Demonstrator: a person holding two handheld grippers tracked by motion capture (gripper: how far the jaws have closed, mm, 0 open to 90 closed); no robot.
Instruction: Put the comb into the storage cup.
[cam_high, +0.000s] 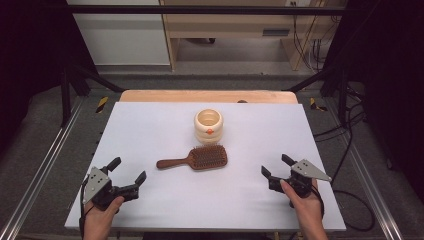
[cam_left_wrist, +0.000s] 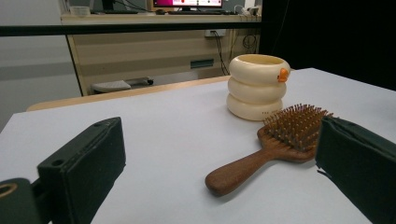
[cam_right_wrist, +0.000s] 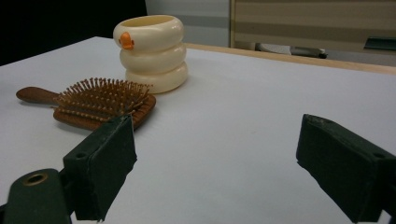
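Hairbrush (cam_high: 195, 159) lying crosswise between two waiting grippers

The brush is being left bristles-up just in front of the cream holder (cam_high: 208, 126), its long axis running left to right, handle toward the left gripper (cam_high: 128, 171), which is judged nearer to it. Both it and the right gripper (cam_high: 275, 165) are being held wide open, nothing being gripped.

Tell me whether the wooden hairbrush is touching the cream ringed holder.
Apart. In the high view, a strip of white table separates the brown wooden hairbrush from the cream ringed holder behind it.
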